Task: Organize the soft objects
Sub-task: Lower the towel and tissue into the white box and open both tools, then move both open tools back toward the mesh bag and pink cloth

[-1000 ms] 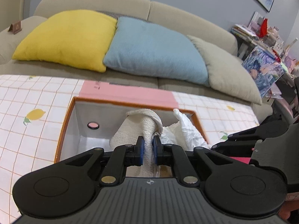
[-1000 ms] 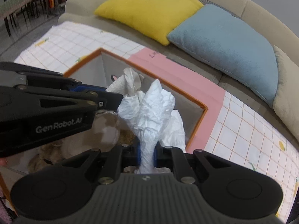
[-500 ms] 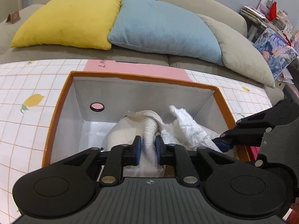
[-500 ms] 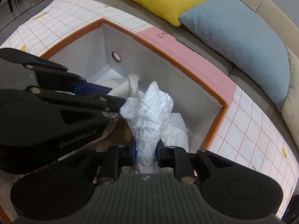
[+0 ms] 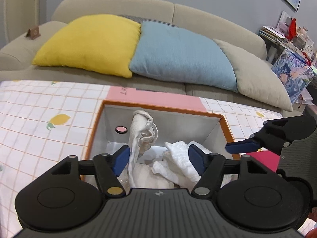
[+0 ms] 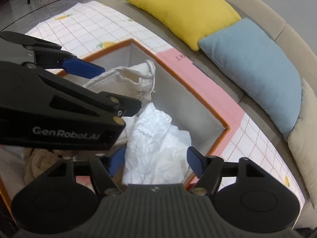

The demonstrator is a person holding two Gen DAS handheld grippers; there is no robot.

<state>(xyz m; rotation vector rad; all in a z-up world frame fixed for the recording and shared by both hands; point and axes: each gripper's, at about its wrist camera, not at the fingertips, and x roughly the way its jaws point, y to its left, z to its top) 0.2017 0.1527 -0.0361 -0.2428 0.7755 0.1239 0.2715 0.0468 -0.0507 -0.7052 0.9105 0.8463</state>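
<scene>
An orange-rimmed box [image 5: 162,108] with grey walls stands on the tablecloth. Inside it a cream towel [image 5: 139,132] stands bunched upright, with a crumpled white cloth [image 5: 178,159] to its right. My left gripper [image 5: 158,158] hovers over the box's near side, its jaws opening. The towel leans on the left pad and nothing is pinched. In the right wrist view my right gripper [image 6: 156,162] also has opening jaws. The white cloth [image 6: 156,138] lies loose between its pads, and the cream towel [image 6: 126,79] sits beyond.
A pink lid [image 5: 154,97] lies behind the box on a lemon-print tablecloth [image 5: 49,119]. Yellow [image 5: 89,41], blue [image 5: 178,55] and grey [image 5: 257,73] cushions lean on the sofa beyond. A brown plush item [image 6: 39,162] sits low in the box. Clutter stands at far right.
Both grippers were shut, the left on the cream towel and the right on the white cloth. Both have spread wide and let go. The cloths now rest in the box.
</scene>
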